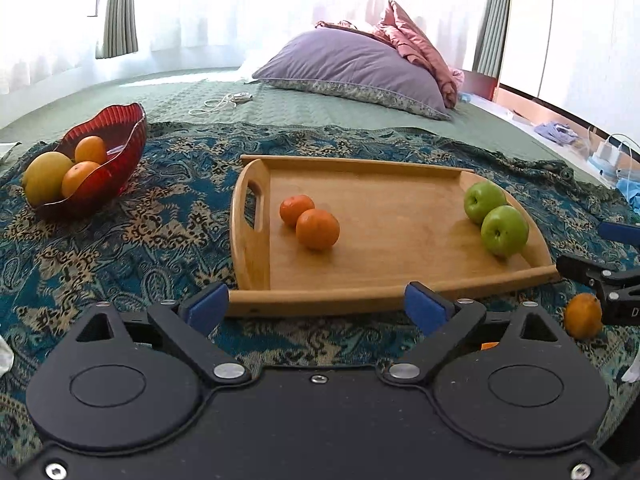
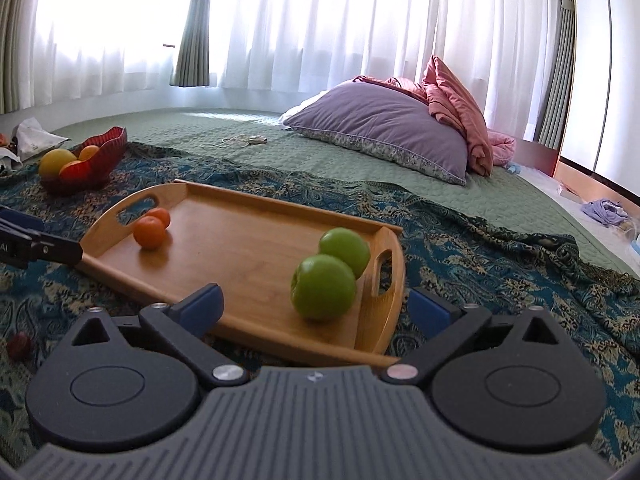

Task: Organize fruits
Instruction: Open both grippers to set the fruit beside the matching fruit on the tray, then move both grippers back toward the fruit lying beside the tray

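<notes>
A wooden tray (image 1: 380, 272) lies on a patterned blue cloth and also shows in the right wrist view (image 2: 248, 248). Two tangerines (image 1: 310, 220) sit near its left handle and two green apples (image 1: 496, 220) near its right end; the right wrist view shows the apples (image 2: 328, 276) close and the tangerines (image 2: 152, 226) farther off. A red glass bowl (image 1: 120, 160) at far left holds two oranges and a yellow fruit. A loose orange (image 1: 583, 315) lies on the cloth at the right. My left gripper (image 1: 318, 306) is open and empty before the tray's front edge. My right gripper (image 2: 316, 308) is open and empty by the apples.
A purple pillow (image 1: 352, 68) and a pink blanket (image 1: 416, 44) lie at the back of the green bedspread. A white cable (image 1: 224, 102) lies behind the cloth. A small dark red fruit (image 2: 18, 346) sits on the cloth at the left. Clutter lines the bed's right edge.
</notes>
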